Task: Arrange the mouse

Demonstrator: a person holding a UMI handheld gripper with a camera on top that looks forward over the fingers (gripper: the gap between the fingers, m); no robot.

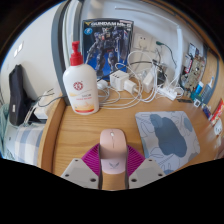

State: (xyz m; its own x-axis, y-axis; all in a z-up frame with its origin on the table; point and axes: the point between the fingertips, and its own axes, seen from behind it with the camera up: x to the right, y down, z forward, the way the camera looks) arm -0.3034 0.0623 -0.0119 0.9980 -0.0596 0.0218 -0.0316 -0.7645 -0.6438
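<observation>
A pale pink mouse (112, 152) sits between my gripper's (112, 160) two fingers, over the wooden desk (85, 130). Both magenta pads (95, 159) press against its sides, so the gripper is shut on the mouse. The mouse's nose points away from me, toward the back of the desk. A grey and white mouse mat (166, 134) lies on the desk just to the right of the mouse, apart from it.
A white pump bottle with a red top (79, 84) stands at the back left. White chargers and cables (125, 85) lie behind the mouse. A model kit box (107, 45) leans on the wall. A black object (18, 95) stands far left.
</observation>
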